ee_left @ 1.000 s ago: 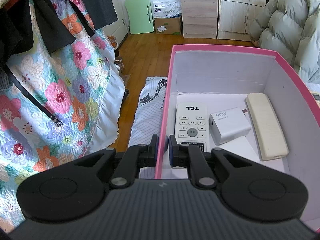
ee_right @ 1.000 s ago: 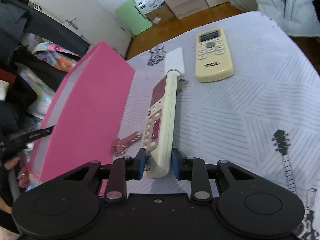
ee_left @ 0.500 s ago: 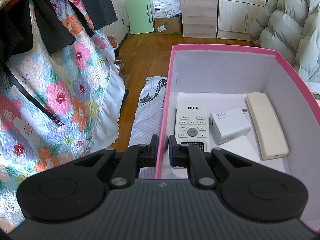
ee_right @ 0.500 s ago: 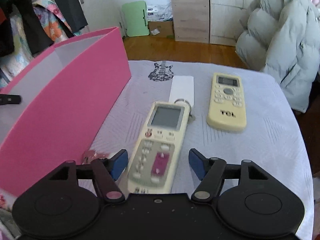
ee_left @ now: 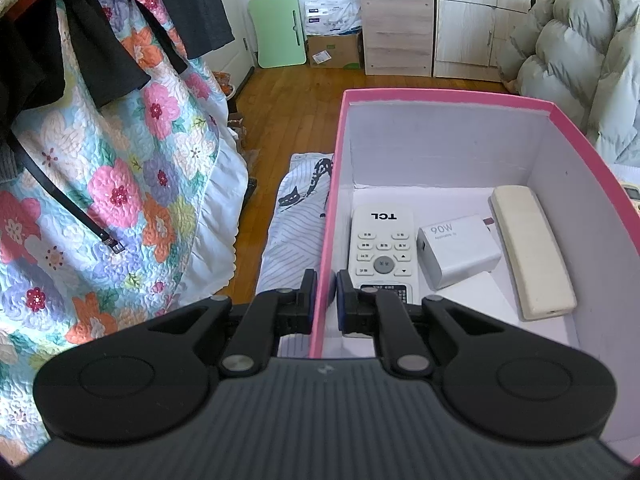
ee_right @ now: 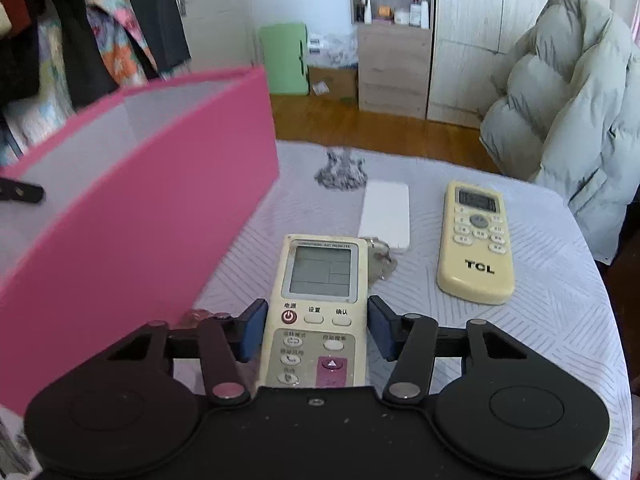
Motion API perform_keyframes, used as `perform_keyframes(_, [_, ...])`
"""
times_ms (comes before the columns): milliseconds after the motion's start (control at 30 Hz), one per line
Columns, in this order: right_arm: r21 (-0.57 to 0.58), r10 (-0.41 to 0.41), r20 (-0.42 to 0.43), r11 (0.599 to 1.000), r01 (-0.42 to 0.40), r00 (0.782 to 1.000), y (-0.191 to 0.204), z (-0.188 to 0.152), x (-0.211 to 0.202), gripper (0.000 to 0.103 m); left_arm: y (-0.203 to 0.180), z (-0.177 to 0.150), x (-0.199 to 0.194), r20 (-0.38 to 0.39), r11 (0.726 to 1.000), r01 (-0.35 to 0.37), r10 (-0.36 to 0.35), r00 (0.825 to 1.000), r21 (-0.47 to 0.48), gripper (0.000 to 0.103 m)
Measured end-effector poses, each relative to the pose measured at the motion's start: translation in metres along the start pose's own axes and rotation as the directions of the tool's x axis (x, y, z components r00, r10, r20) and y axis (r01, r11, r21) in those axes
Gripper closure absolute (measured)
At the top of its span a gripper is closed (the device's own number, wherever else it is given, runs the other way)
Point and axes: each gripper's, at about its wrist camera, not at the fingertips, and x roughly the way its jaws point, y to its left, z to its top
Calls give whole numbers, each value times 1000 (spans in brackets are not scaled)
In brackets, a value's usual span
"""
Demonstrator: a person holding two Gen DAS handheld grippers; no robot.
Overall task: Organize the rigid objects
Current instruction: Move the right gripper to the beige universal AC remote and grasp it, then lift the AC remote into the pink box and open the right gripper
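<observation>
The right gripper (ee_right: 316,330) now straddles the universal remote (ee_right: 318,300) flat-on, its screen facing up. A second ago that remote stood on its edge, pinched between the pads; since then the gripper has rolled level, sprung apart, and its jaws are closing again. The blue pads (ee_right: 254,330) sit just beside the remote's long sides, with a sliver of gap on the right, so I judge the grip is being re-taken rather than finished. The remote lies on the striped surface (ee_right: 560,300), just beside the outer wall of the pink box (ee_right: 160,208).

Beyond it wait a white slab (ee_right: 386,214) and a yellowed TCL remote (ee_right: 476,244), still outside.

The left gripper (ee_left: 324,294) has not budged: narrow, clamped on the box's near wall (ee_left: 326,240), steadying it. Inside lie a white TCL remote (ee_left: 382,240), a charger (ee_left: 456,254) and a cream case (ee_left: 532,252).

The broadside hold should carry more securely into the box.
</observation>
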Motion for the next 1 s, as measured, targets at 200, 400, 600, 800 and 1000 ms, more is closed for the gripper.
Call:
perform_keyframes(200, [-96,14,96,995,-4,995,17,-6,-27,44,1,-2,-1,26,1000,12,-12,1000,-2,96])
perform_keyframes(400, [-122,13,161,993,6,987,28,-8,-43,45,0,-2,0,23,1000,11,-12,1000,15,96])
perform_keyframes(600, [-102,6,235,995,19,972,27,11,-59,45,-4,-2,2,7,999,5,-5,1000,49,96])
perform_keyframes(800, [-131,9,344,991,38,939,35,40,-91,45,-5,-2,1,-1,995,11,-11,1000,104,96])
perform_keyframes(1000, [-195,100,403,981,-21,910,54,67,-121,45,-3,-3,1,-20,991,41,-38,999,130,96])
